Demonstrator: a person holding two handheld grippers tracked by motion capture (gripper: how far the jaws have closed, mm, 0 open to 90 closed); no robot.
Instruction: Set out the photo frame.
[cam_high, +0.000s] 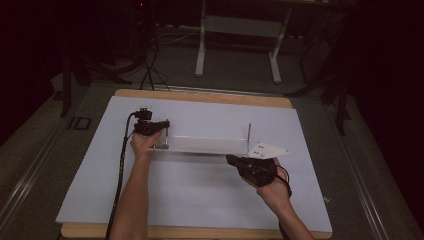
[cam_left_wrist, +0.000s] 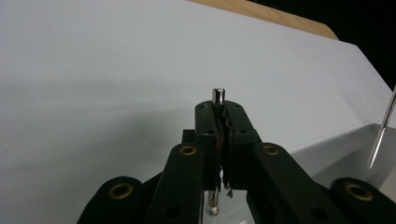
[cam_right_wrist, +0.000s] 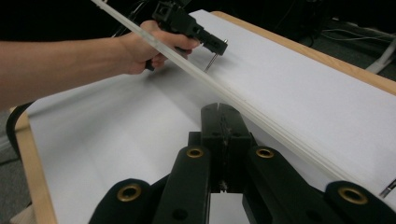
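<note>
Left gripper (cam_left_wrist: 219, 122): jaws pinched on upright metal pin (cam_left_wrist: 217, 95), its top just past the jaw tips, so it can stand at the near end of the clear acrylic plate (cam_high: 200, 145).
Right gripper (cam_right_wrist: 223, 122): jaws pressed together, nothing visible between; just beside the plate's edge, likely steadying it.
Second pin (cam_high: 249, 132): stands upright at the plate's far end.
White sheet (cam_high: 190, 200): beneath everything.
</note>
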